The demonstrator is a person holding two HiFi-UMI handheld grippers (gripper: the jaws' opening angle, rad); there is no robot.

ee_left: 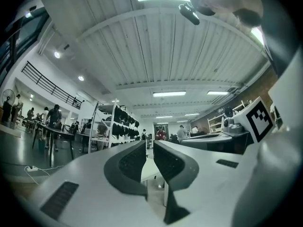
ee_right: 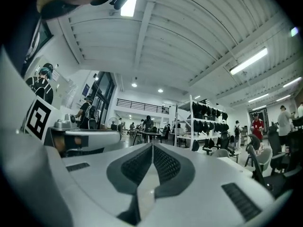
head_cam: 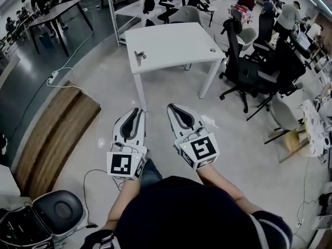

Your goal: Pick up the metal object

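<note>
**A:** What takes up the most room?

**B:** The white table (head_cam: 176,43). It stands at twelve o'clock from both grippers, well apart from them. Black office chairs (head_cam: 244,71) crowd its three o'clock side. A wooden platform (head_cam: 57,134) lies on the floor at nine o'clock from the grippers.

**A:** And the grippers themselves?

**B:** The left gripper (head_cam: 137,110) and the right gripper (head_cam: 170,107) are held side by side above the floor, both pointing toward twelve. The left one's jaws stand a narrow slit apart with nothing between them. The right one's jaws are pressed tip to tip and hold nothing.

**A:** Where's the metal object?

**B:** The metal object (head_cam: 139,56) sits on the table top by its eight o'clock corner, close to the left edge. That puts it at about twelve o'clock from the left gripper, and neither gripper touches it
</note>
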